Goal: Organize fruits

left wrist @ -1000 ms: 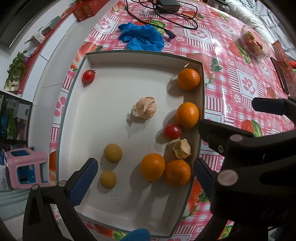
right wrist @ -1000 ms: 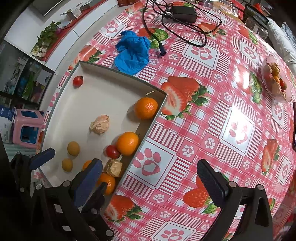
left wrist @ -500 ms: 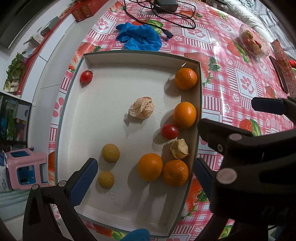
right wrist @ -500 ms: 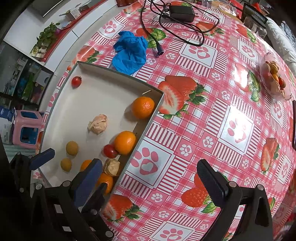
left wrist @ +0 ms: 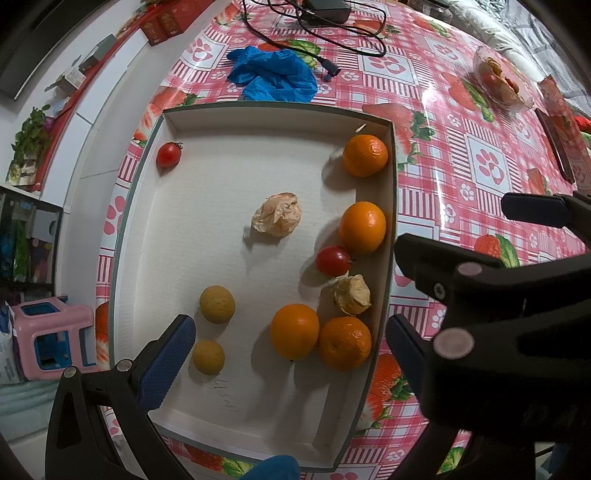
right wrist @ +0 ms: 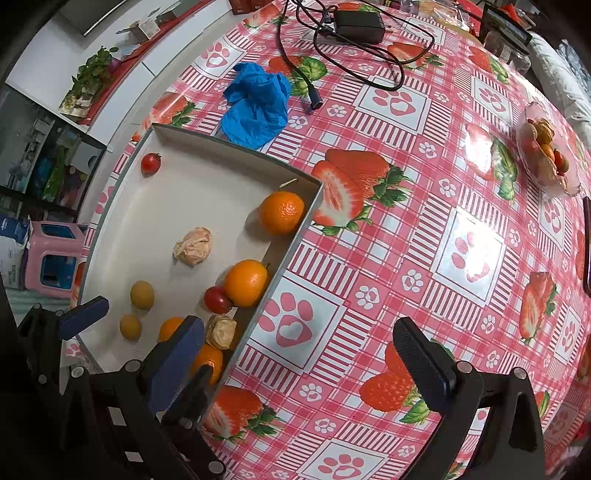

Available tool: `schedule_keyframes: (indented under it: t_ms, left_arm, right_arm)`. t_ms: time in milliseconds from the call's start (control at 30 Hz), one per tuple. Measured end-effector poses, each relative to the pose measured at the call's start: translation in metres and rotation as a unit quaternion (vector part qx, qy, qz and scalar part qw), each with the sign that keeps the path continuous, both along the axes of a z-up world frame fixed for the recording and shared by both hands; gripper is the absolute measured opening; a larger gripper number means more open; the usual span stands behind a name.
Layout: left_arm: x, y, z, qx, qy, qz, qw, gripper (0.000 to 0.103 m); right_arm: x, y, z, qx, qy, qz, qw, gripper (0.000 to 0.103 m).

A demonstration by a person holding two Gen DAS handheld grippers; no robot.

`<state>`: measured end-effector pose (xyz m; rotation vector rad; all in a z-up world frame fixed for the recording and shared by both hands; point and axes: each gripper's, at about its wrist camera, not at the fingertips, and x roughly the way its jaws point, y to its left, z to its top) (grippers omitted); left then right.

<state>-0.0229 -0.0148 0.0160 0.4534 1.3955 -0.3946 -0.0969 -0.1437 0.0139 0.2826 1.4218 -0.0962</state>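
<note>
A shallow white cardboard tray [left wrist: 258, 122] [right wrist: 177, 173] lies on the table and holds several oranges [left wrist: 362, 228] [right wrist: 281, 212], two red tomatoes [left wrist: 332, 261] [left wrist: 168, 154], two small yellow fruits [left wrist: 217, 304] and two papery husked fruits [left wrist: 277, 219] [left wrist: 351, 294]. My left gripper [left wrist: 288, 354] is open and empty, hovering above the tray's near end. My right gripper [right wrist: 299, 358] is open and empty above the tablecloth, just right of the tray's edge; its body shows in the left wrist view.
The table [right wrist: 406, 221] has a red strawberry-and-paw cloth. A blue glove [left wrist: 273, 75] [right wrist: 256, 105] lies beyond the tray. Black cables and an adapter [right wrist: 358, 26] lie at the far side. A glass bowl of fruit [right wrist: 546, 147] stands far right. A pink stool [left wrist: 51, 338] stands on the floor left.
Both grippers have drifted slightly, so the tray and fruit sit a little lower-left in view. Nothing was gripped or released.
</note>
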Motion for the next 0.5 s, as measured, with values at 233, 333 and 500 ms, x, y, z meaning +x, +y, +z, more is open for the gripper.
schedule_keyframes:
  t_ms: [233,333,500]
  left_arm:
    - [-0.01,-0.014,0.005,0.003,-0.001,-0.015,0.9999,0.103]
    - [-0.018,-0.022,0.007,0.003,0.0,-0.024,0.9997,0.103]
    - [-0.034,-0.039,0.009,0.006,0.005,-0.04,0.9992,0.103]
  right_arm:
    - [-0.01,-0.011,0.004,0.001,-0.003,-0.013,1.0,0.103]
    - [-0.016,-0.019,0.005,0.003,-0.005,-0.022,1.0,0.103]
    - [-0.029,-0.037,0.008,0.004,-0.008,-0.041,0.999,0.103]
